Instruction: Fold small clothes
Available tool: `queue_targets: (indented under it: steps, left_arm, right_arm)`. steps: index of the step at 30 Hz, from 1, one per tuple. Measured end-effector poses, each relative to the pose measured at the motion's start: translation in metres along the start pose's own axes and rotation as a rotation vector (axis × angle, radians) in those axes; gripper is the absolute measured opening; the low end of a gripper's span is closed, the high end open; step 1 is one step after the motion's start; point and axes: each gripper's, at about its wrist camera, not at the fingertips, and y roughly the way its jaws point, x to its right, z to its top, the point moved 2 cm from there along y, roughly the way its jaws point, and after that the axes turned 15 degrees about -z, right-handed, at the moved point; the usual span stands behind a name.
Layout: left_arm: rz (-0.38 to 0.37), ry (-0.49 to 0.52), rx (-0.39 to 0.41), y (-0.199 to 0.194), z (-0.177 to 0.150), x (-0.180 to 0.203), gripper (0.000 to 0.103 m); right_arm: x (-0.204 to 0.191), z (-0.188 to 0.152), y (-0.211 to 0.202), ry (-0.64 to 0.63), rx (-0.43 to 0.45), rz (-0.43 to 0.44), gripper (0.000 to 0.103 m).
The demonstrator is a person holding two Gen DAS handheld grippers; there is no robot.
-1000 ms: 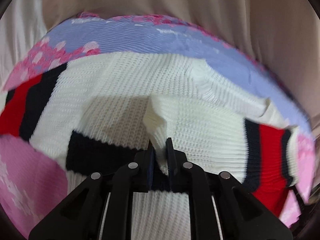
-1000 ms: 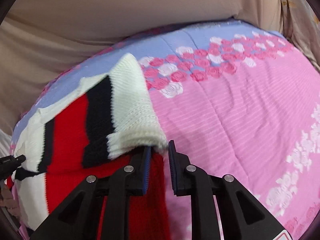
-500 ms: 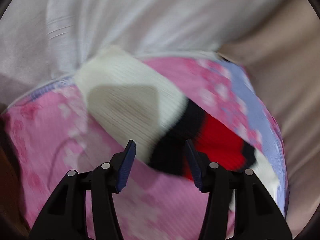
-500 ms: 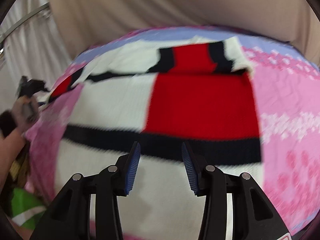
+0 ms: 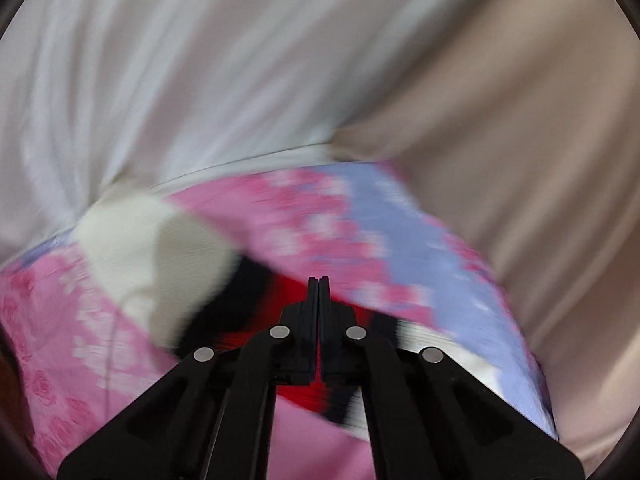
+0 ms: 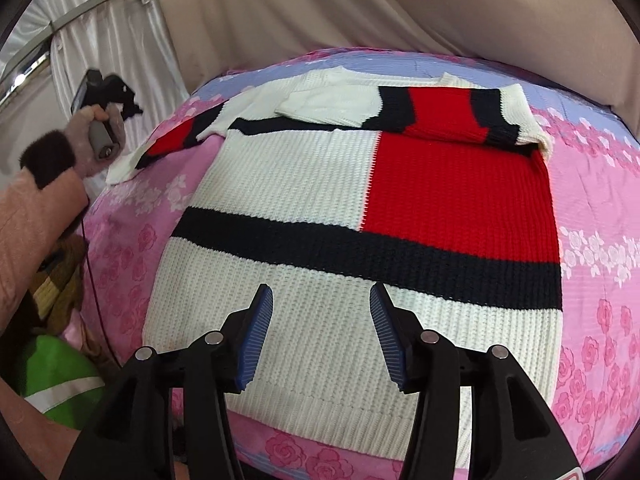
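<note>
Left tongs (image 5: 319, 280): clenched, grasping nothing; my view is blurred.
Right tongs (image 6: 321, 300): released above my sweater (image 6: 320, 208).
Sweater hem: partly hidden by them.

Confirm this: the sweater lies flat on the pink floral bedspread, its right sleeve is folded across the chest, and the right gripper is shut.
One thing is wrong: the right gripper is open, its blue-padded jaws apart above the sweater, as the right wrist view shows. The sweater does lie flat on the pink floral bedspread, with the right sleeve folded across the chest.

Left wrist view motion-blurred; right wrist view sharp, evenly lit, fisheye-curved edges.
</note>
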Motion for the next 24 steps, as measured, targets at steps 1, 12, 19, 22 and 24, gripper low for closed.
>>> queue_targets:
  steps: [1,12,19,22,24]
  left_arm:
    - [-0.044,0.048,-0.008,-0.001,-0.002,0.03,0.0]
    - [-0.108,-0.08,-0.137,0.034,-0.065,0.085,0.02]
    - [0.155,-0.218,-0.049,-0.006,-0.039,-0.067,0.07]
    - [0.175,-0.334,-0.062,-0.01,-0.032,-0.116,0.074]
    - [0.133,-0.405,-0.082,-0.003,-0.03,-0.134,0.07]
  right_arm:
    - [0.004,0.0,-0.001,0.01,0.001,-0.001,0.05]
    - [0.054,-0.006,-0.01,0.097,0.025,-0.041,0.054]
    - [0.029,-0.006,0.003,0.031,-0.011,-0.017,0.054]
    - [0.007,-0.004,0.009,-0.019,-0.021,0.003,0.054]
    - [-0.006,-0.001,0.01,-0.047,-0.017,0.011,0.054]
